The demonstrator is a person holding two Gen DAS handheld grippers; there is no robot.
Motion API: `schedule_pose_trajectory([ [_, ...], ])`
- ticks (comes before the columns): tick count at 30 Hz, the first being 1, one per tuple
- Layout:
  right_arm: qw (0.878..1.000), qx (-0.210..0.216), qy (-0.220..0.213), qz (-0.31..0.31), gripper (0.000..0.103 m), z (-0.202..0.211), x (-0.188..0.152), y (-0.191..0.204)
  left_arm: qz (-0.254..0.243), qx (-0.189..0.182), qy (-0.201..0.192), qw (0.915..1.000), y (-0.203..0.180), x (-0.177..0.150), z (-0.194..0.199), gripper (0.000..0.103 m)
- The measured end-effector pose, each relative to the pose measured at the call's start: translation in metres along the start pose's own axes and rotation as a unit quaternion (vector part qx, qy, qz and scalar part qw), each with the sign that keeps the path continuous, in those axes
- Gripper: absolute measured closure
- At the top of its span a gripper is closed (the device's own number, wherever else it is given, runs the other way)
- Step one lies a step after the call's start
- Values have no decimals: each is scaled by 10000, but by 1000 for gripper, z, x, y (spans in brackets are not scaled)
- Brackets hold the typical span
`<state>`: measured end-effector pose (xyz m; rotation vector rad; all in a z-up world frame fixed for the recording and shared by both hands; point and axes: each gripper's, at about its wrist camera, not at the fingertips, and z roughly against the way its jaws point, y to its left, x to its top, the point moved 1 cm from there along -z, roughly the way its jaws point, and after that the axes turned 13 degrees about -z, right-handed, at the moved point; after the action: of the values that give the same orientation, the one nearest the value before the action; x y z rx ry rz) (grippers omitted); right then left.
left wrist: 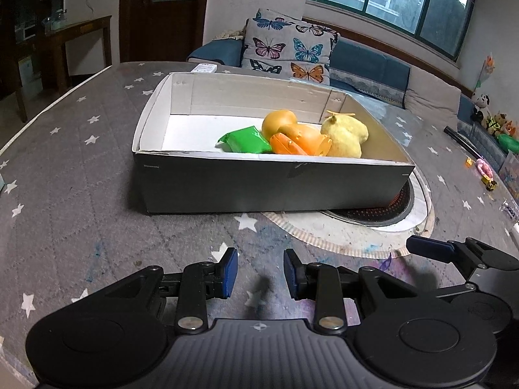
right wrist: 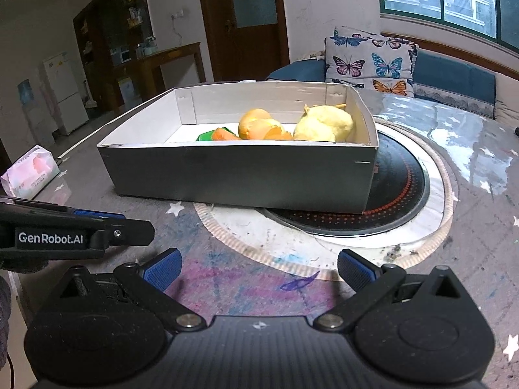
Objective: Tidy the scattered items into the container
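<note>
Grey star-patterned cloth (left wrist: pixel 81 194) covers the table in front of you, smeared with blue and purple scribbles near your hands. Behind it runs a blue sofa (left wrist: pixel 366 68) with a butterfly cushion (left wrist: pixel 285 48) under a wide window (left wrist: pixel 399 0), and a dark wooden door (right wrist: pixel 246 22) stands further back.

Your box (left wrist: pixel 259 181), grey outside and white inside, sits on the cloth with its right end overlapping the round black hotplate (right wrist: pixel 395 194) set into the table. Everything gathered so far lies toward the right half of the box: a green packet (left wrist: pixel 246 140) flat on the floor, an orange toy (left wrist: pixel 292 136) with a rounded top beside it and touching it, and a yellow plush toy (left wrist: pixel 345 136) against the right wall. The left half of the box floor is bare white.

Your left gripper (left wrist: pixel 260 275) hovers low over the cloth, short of the box, its blue pads drawn in to a narrow gap with nothing between them. Your right gripper (right wrist: pixel 259 269) sits just beside it, also short of the box, with its jaws spread wide and only scribbled cloth between them.

Off to your left a pink and white tissue pack (right wrist: pixel 29 171) lies near the table edge. Small toys (left wrist: pixel 486 178) are scattered at the far right side of the table.
</note>
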<state>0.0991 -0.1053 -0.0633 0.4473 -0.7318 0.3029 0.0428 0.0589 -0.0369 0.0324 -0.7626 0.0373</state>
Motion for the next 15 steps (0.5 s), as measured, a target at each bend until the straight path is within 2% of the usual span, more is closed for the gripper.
schedule_pose_trajectory([
  [15, 10000, 12, 63, 66, 0, -2, -3, 6, -117, 17, 12, 9999, -6, -1, 0, 70],
])
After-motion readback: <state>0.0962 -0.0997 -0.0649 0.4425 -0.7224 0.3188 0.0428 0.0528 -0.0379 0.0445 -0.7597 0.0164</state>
